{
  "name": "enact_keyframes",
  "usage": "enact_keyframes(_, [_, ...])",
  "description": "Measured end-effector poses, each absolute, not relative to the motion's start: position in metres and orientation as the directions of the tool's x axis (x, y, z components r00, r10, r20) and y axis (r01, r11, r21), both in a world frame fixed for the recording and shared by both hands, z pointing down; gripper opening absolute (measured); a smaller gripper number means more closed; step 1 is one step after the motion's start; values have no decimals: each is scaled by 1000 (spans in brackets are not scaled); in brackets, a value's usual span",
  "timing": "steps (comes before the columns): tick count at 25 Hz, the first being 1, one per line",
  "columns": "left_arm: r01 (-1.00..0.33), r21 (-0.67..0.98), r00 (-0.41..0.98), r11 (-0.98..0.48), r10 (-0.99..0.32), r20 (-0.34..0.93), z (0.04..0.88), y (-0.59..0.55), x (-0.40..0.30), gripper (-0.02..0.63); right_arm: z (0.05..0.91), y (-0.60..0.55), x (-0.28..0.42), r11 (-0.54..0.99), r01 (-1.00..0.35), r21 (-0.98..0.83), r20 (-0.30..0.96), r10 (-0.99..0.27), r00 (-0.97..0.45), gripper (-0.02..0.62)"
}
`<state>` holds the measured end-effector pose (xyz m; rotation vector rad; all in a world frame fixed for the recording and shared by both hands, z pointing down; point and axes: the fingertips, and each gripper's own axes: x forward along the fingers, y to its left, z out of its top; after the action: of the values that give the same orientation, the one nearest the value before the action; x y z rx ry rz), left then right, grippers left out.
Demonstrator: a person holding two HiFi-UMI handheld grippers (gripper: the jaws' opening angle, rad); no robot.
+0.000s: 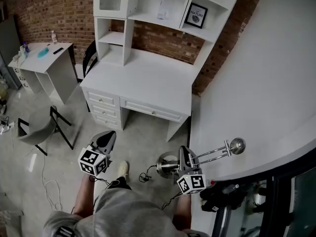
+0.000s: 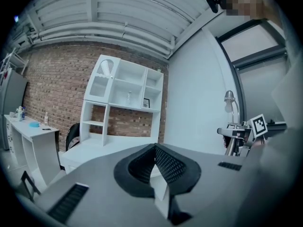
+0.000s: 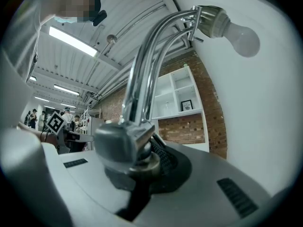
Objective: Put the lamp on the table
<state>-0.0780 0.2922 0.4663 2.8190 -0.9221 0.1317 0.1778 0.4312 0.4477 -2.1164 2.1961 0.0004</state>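
Note:
The chrome desk lamp (image 1: 217, 153) is held off the floor and lies nearly level in the head view, its round base (image 1: 165, 165) to the left and its head (image 1: 237, 145) by the white wall. My right gripper (image 1: 183, 155) is shut on the lamp's lower joint (image 3: 127, 144); the twin arms (image 3: 147, 65) rise from the jaws to the bare bulb (image 3: 242, 38). My left gripper (image 1: 105, 140) hangs to the left over the floor, its jaws closed together with nothing in them (image 2: 155, 161). The white desk (image 1: 148, 80) with a hutch stands ahead.
A small white table (image 1: 47, 58) with a few items stands at the far left, and a grey chair (image 1: 42, 125) stands in front of it. The lamp's cord (image 1: 146, 175) trails on the floor. A white wall (image 1: 266, 83) runs along the right. The person's foot (image 1: 122, 169) is below.

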Motion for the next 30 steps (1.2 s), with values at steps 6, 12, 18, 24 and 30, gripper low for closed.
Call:
enact_keyframes(6, [-599,138,800,-789,-584,136,463,235,-68,5,443,374,189,39,-997,-73,-62,-998,-34,20])
enact_keyframes(12, [-594,151,804,-790,-577,142,465,173,-61,5,437,316,190,53,-995,-84,-75,-996,-47,20])
enact_keyframes(18, [-587,153,809,-795,-570,143,465,115,-58,5,432,256,187,57,-996,-68,-68,-996,-53,20])
enact_keyframes(24, [-591,150,807,-793,-576,133,464,65,-69,5,426,207,180,59,-996,-60,-80,-995,-54,20])
enact_keyframes(30, [-603,152,797,-783,-588,135,465,31,-88,5,420,165,161,106,-994,-37,-89,-991,-103,20])
